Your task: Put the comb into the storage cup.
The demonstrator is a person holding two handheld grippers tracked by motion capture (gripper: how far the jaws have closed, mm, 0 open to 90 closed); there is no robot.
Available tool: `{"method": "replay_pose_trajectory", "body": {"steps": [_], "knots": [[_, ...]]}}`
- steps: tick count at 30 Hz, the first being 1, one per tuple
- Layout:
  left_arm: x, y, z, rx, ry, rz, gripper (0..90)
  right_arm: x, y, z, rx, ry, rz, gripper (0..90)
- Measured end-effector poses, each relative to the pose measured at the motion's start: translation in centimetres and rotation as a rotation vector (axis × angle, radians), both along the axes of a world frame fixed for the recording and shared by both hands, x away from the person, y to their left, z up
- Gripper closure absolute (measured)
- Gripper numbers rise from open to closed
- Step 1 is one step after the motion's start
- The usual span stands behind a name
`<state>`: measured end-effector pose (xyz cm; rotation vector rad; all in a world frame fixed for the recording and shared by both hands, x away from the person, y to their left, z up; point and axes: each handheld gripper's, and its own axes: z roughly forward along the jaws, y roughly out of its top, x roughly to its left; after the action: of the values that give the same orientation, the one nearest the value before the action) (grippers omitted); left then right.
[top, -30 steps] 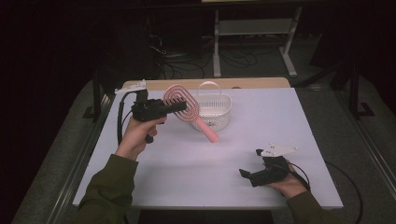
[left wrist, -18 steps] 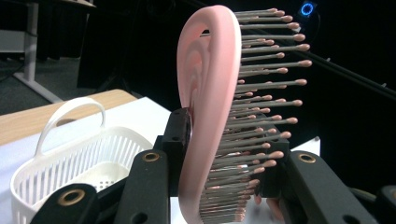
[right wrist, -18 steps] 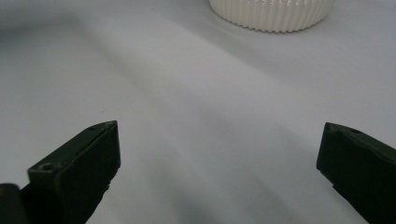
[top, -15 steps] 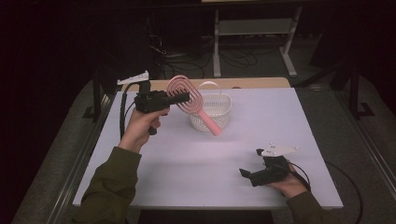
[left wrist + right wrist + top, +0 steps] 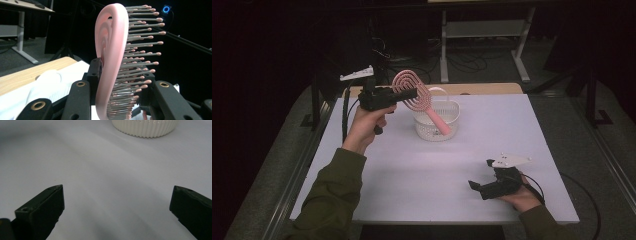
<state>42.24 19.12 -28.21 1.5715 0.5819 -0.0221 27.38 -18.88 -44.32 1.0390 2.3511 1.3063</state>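
A pink hairbrush with a looped head and grey, pink-tipped bristles hangs in the air over the far left of the table. My left gripper is shut on its head; in the left gripper view the brush head stands upright between the black jaws. Its pink handle slants down over a white ribbed basket. My right gripper rests low near the table's front right, held in a hand, open with nothing between its jaws; in its own view it faces bare table.
The white table has a wooden strip along its far edge. The basket's ribbed wall stands ahead of the right gripper. Dark floor, cables and a metal stand lie beyond the table.
My left gripper has lifted the hairbrush up and toward the far side, bringing its handle over the basket. The right gripper has kept still.
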Motion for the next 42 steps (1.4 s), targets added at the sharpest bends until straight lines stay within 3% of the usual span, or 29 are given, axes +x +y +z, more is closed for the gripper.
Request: {"method": "replay_pose_trajectory", "body": {"steps": [14,21,26,42], "knots": [[2.0,-0.3,0.7,-0.011,-0.016,0.033,64.4,0.0,-0.1,0.0,0.006,0.002,-0.002,0.0],[2.9,-0.7,0.6,0.005,-0.030,0.057,64.4,0.0,-0.1,0.0,0.008,0.002,-0.003,0.0],[3.6,-1.0,0.0,-0.008,-0.025,0.087,64.4,-0.1,-0.1,0.1,0.009,0.000,-0.001,0.0],[4.9,-2.8,-2.0,0.019,-0.014,0.167,64.4,-0.1,-0.2,0.1,0.018,-0.003,0.000,0.0]]}}
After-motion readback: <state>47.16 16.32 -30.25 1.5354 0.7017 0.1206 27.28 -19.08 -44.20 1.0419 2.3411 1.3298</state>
